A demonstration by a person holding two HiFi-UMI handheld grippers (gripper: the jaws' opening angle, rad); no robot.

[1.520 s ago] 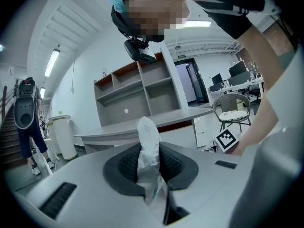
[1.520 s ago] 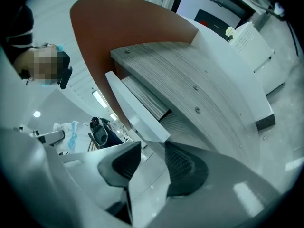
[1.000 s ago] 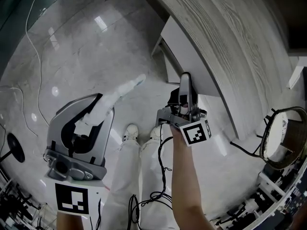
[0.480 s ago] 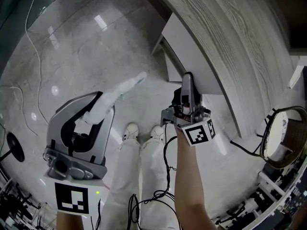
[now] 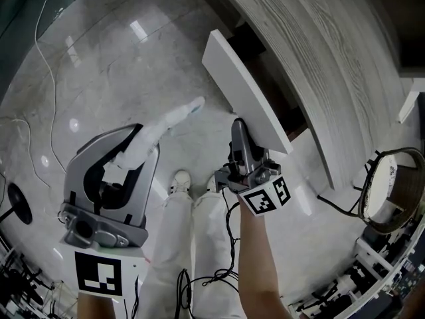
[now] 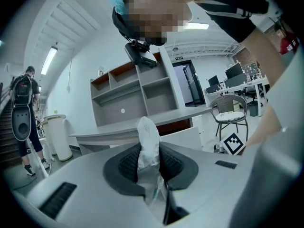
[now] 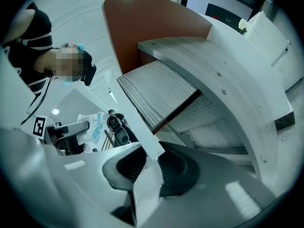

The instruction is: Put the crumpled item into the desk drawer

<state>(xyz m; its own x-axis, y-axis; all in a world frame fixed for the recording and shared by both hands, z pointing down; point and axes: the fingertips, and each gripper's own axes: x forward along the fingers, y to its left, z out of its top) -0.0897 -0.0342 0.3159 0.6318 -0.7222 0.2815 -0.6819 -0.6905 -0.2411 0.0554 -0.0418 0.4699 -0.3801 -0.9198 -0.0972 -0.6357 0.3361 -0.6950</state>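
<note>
Right gripper (image 5: 240, 135) clamped on the near end of the white drawer front (image 5: 240, 85). Its jaws have just been closing, and the right gripper view shows the panel's thin edge (image 7: 138, 127) pinched between the dark pads. The drawer front stands out from the wood-grain desk (image 5: 319, 58), with a dark gap of drawer interior behind it.

Left gripper (image 5: 139, 148) is held well to the left of the drawer front. Its jaws are narrow and grip the base of the crumpled item (image 5: 174, 120), a white, creased, wrapper-like piece with a touch of blue near its tip. Most of its length projects beyond the pads, as the left gripper view confirms (image 6: 147, 139). The item is not yet over the drawer.

Step in hand, as judged: drawing the drawer out far enough to admit the item. For a clean result:

- Keep the pinch on the drawer front firm.
- Pull straight along the drawer's line of travel, without twisting the thin panel sideways.
- Stop once the gap behind the drawer front is clearly wider than the item, and hold the drawer steady.
- Carry the item tip first over the top of the drawer front.
- Lower it into the cavity before the left jaws release.

The piece looks light and springy. Let go too early, it could catch on the drawer front or drop to the floor (image 5: 99, 65) on the near side.
</note>
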